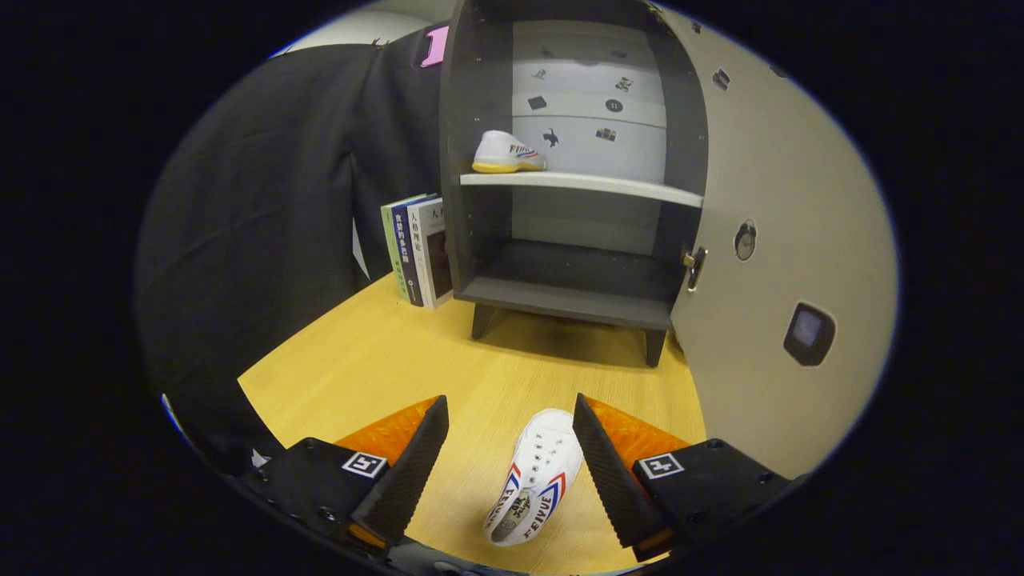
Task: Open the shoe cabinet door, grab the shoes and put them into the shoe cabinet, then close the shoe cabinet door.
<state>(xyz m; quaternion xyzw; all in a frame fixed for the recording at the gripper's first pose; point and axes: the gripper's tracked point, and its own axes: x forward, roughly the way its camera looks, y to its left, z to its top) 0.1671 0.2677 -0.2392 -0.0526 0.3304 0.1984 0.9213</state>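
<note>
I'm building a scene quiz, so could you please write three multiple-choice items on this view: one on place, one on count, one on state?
1. Where is the shoe on the floor?
A. between the hand-held gripper fingers
B. beside the books
C. under the cabinet

2. How many shoes show?
A. one
B. two
C. three

3. The cabinet door is:
A. shut
B. open
C. missing

Answers: 1 A, it lies between the spread fingers, untouched. 2 B, another shoe on the shelf. 3 B, it is swung aside, baring the shelves.
</note>
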